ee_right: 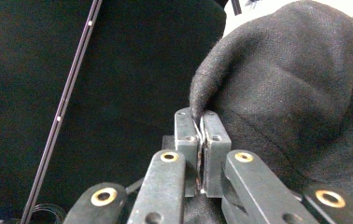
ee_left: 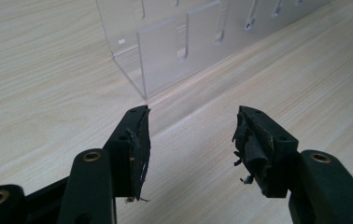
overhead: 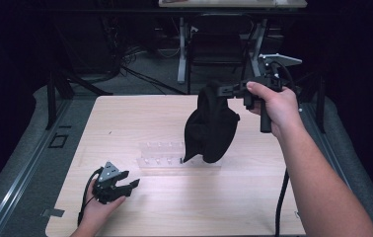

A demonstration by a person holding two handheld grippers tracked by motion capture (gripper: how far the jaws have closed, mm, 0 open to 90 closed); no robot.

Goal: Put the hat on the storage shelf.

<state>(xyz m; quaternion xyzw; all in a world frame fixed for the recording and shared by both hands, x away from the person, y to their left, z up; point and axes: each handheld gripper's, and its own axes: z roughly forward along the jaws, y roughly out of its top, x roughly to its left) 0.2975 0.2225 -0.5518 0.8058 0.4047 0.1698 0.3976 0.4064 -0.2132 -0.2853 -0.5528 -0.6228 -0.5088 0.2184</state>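
the right hand-held gripper (overhead: 222,90) is raised above the tabletop (overhead: 125,123), jaws clamped on a black cloth (overhead: 210,127) hanging below it. the left hand-held gripper (overhead: 131,185) rests low, jaws apart, a clear rack (ee_left: 174,51) just ahead.

My left gripper (ee_left: 191,140) hangs low over the pale wooden table (ee_left: 39,84), its two black jaws spread wide with nothing between them. Frayed padding shows on both inner faces. Just ahead of the left jaw stands the corner of a clear acrylic rack (ee_left: 165,56) with slotted walls.
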